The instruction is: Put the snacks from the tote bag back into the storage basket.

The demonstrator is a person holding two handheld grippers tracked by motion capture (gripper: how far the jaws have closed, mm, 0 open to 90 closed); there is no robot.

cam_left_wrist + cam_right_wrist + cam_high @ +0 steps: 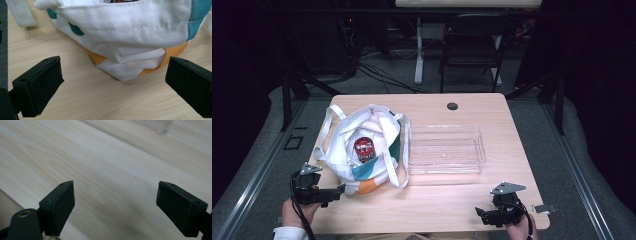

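Tote bag point(362, 150), white with teal and orange patches, is placed left on the surface point(447, 200); a red-labelled can point(364, 149), writing unreadable, is contained. A clear tray point(446, 149) is positioned beside it. Left tongs point(339, 190) and right tongs point(478, 214) are held wide open, empty.

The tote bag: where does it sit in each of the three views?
High view: tote bag left of centre on the table, beside the clear tray.
Left gripper view: its bottom corner fills the top, beyond the open jaws.
Right gripper view: not in it.
Shared landmark: the light wooden tabletop.
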